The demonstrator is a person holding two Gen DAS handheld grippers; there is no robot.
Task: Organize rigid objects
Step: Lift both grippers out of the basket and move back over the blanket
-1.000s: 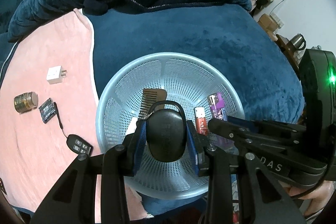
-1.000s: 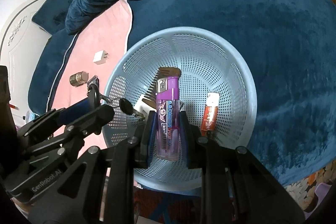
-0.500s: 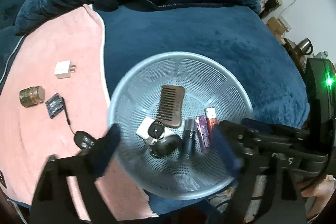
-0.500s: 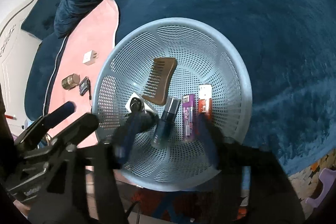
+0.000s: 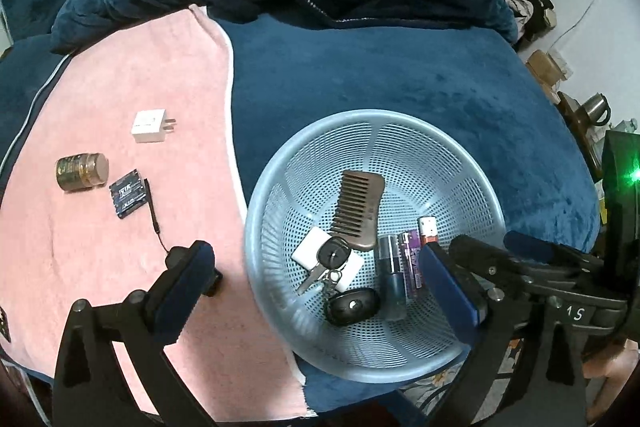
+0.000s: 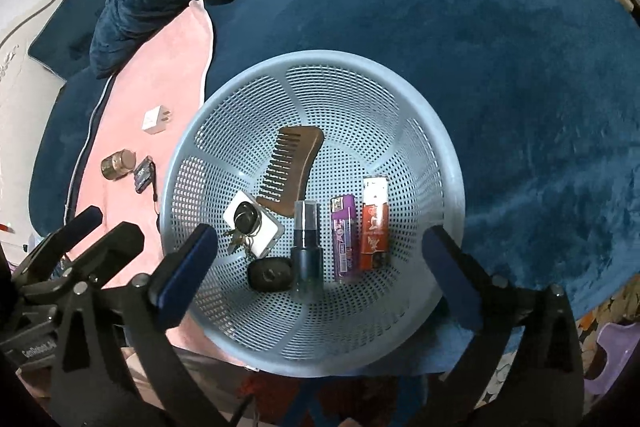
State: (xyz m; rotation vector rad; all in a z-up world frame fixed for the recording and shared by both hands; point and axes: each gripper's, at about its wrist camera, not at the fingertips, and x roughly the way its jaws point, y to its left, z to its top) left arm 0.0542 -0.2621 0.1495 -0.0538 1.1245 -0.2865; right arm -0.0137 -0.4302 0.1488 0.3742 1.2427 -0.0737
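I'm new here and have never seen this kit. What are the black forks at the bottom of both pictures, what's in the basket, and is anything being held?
Each fork is a handheld gripper; a camera on it looks along its fingers. The left gripper has open jaws; the right gripper jaws are opening. Neither holds anything. The blue basket holds a comb, keys, a spray bottle, a purple lighter and a red lighter. A charger and jar lie on the pink towel.

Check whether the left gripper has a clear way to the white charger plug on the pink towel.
Probably yes. The left gripper stands open and empty above the basket's left rim, and the white charger plug lies alone on the pink towel. Nothing stands between; the gold jar sits apart, nearer the camera.
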